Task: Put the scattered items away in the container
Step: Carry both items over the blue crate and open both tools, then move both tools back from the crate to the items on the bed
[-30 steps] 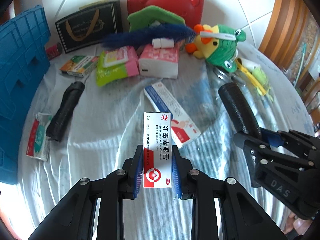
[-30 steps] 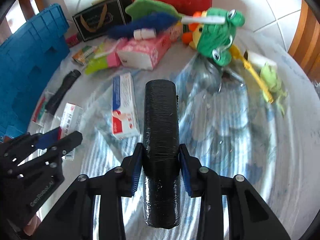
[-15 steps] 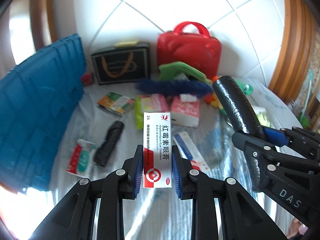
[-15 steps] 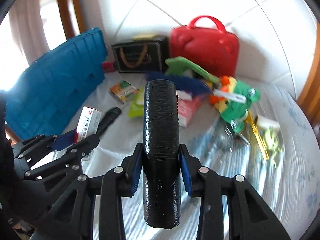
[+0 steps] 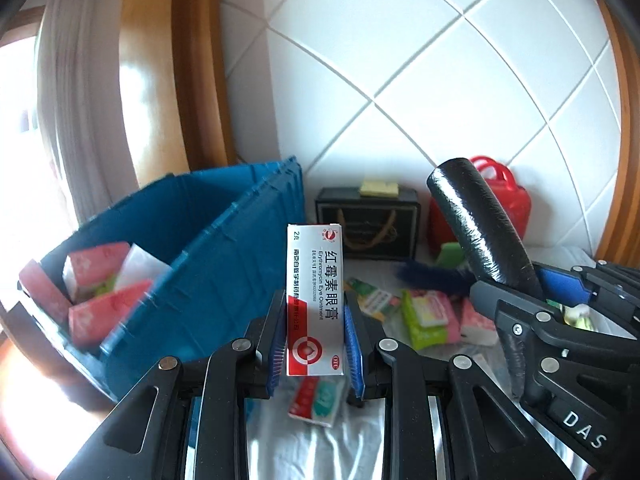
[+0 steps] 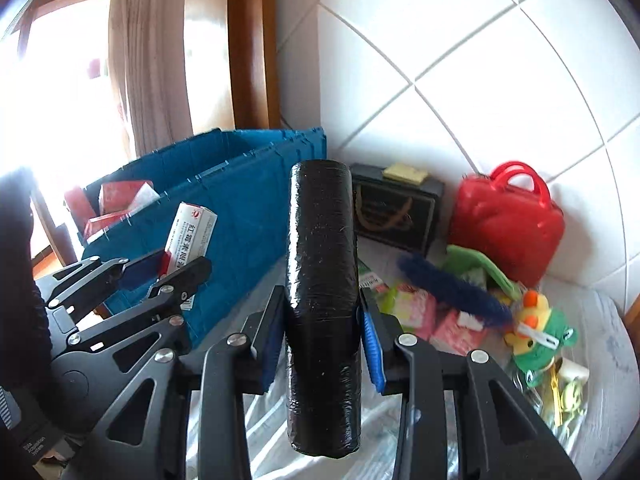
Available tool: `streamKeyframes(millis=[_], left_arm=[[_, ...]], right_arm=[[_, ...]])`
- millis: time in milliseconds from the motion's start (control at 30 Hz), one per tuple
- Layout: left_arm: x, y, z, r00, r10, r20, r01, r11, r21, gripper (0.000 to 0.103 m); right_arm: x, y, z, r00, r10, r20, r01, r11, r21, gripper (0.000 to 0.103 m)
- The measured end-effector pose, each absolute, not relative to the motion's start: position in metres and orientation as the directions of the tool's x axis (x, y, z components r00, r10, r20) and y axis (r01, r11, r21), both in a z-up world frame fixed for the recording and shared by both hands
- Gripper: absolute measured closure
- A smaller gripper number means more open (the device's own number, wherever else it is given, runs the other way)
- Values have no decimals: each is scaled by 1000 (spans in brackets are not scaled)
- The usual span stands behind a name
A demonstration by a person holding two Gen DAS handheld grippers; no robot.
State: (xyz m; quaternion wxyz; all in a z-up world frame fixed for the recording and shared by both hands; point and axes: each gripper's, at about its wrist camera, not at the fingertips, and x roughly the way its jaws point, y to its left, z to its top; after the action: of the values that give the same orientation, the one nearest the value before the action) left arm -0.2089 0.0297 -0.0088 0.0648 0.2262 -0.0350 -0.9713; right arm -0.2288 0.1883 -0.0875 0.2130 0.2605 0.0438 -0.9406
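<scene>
1. My left tongs (image 5: 315,338) are clamped on the ointment box (image 5: 315,300), a white and red carton standing upright between the blue pads.
2. My right tongs (image 6: 322,332) are closed around the black roll (image 6: 322,304), which stands upright between the pads, with part of it sticking out above and below them.
3. Both tongs are raised above the cloth-covered table (image 6: 608,344), side by side, the left pair just beside the blue crate (image 5: 224,256).
4. The crate sits at the left of the table and has red and white packets (image 5: 100,280) inside.
5. Loose on the table I see a blue brush (image 6: 452,290), pink tissue packs (image 6: 416,308), a green frog plush (image 6: 540,340), a red case (image 6: 504,220) and a black gift bag (image 6: 396,212) by the tiled wall.
</scene>
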Motion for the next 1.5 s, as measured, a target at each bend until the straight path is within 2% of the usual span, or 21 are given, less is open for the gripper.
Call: streamKeyframes(millis=[167,367,633,933,967,1000,1033,1067,1100,1167,1200,1367,1500], left_arm=[[-217,-55,31,-911,-214,-354,186,-976,113,77],[-237,-150,39,-880,-305,-365,278,-952,125,77],[-254,-231,24,-844,-331,-422,318,-942,104,77],[-267,-252,11,-837,-282,-469,285,-956,67,76],[-267,-252,11,-839,-271,-472,276,-959,59,61],[-266,-252,10,-841,-264,-472,272,-961,52,33],[-264,-250,10,-844,-267,-465,275,-960,53,22],[-261,-248,10,-847,-271,-458,278,-959,54,16],[-259,-246,10,-850,-275,-450,281,-958,55,16],[-256,-244,10,-851,-277,-445,285,-957,51,16],[-256,-245,9,-850,-275,-450,286,-957,45,16],[-246,-244,9,-848,-275,-453,292,-956,33,16],[-238,-242,8,-847,-275,-455,298,-954,24,15]], right_arm=[[-238,121,-33,-793,-436,-426,478,-879,10,68],[-250,25,9,-761,-524,-383,556,-830,30,68],[-288,-75,5,-703,-556,-443,610,-792,28,68],[-313,-108,0,-713,-510,-482,571,-821,24,68],[-315,-108,-1,-718,-502,-482,563,-826,22,68],[-316,-112,-1,-724,-495,-480,555,-832,21,68],[-317,-114,-1,-731,-487,-478,545,-838,20,68],[-318,-113,0,-741,-477,-473,534,-845,16,63],[-319,-111,0,-750,-468,-468,523,-852,14,58],[-319,-104,3,-764,-456,-456,508,-862,11,26],[-317,-103,5,-770,-450,-453,502,-865,6,23],[-310,-96,10,-787,-428,-445,478,-878,-1,21],[-300,-89,11,-794,-416,-443,465,-885,-1,4]])
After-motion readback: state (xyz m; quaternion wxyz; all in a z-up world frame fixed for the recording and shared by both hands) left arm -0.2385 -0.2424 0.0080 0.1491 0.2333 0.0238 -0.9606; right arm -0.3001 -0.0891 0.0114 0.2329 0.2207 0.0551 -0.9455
